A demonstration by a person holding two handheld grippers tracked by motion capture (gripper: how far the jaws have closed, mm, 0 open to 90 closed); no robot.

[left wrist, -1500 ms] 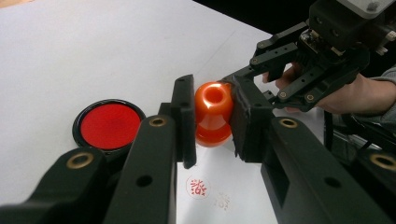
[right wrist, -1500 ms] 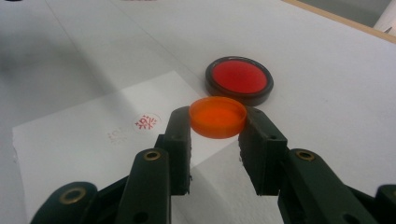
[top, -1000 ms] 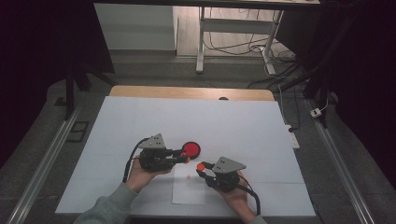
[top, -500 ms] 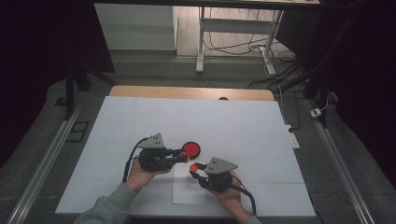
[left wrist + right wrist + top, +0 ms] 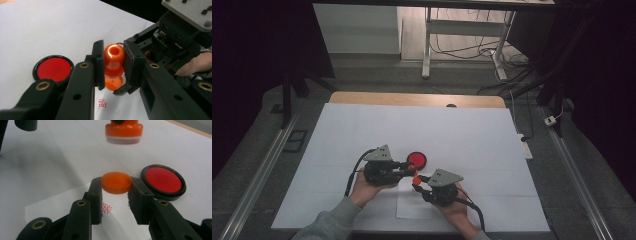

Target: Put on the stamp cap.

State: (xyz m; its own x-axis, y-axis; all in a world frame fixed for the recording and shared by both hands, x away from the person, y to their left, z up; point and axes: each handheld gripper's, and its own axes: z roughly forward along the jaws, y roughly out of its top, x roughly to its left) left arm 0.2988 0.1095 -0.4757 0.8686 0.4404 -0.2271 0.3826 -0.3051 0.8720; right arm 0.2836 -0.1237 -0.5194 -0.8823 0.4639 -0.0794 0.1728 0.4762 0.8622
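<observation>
- Since a second ago the right tool (image 5: 418, 181) has slid leftward in the high view, closing up on the left tool (image 5: 412, 169); the left one has kept its place.
- Nearest the right tool's camera, its jaws are closed on a shallow orange cap (image 5: 116, 182), held level with the open side up, seemingly so it can be pushed back onto the stamp.
- Just beneath that cap lies a white paper sheet (image 5: 50, 212) bearing a red stamped mark (image 5: 107, 208), so the stamping itself looks finished.
- Above and beyond the right tool's tips hangs the orange stamp (image 5: 123, 131), its pale printing face turned downward toward the cap and well clear of it.
- From the left tool's camera, its jaws are clamped on the stamp's rounded handle (image 5: 114, 53), keeping it upright with the hole in its top facing the lens; the cap sits directly below between the other tool's tips.
- That one-above-the-other arrangement suggests the two are being aligned for capping; the gap has yet to be closed.
- Just beside the right tool, farther out, a round black-rimmed red ink pad (image 5: 163, 180) rests uncovered on the counter (image 5: 462, 130).
- Farther off, only bare white counter stretches to a wooden strip along its far edge.
</observation>
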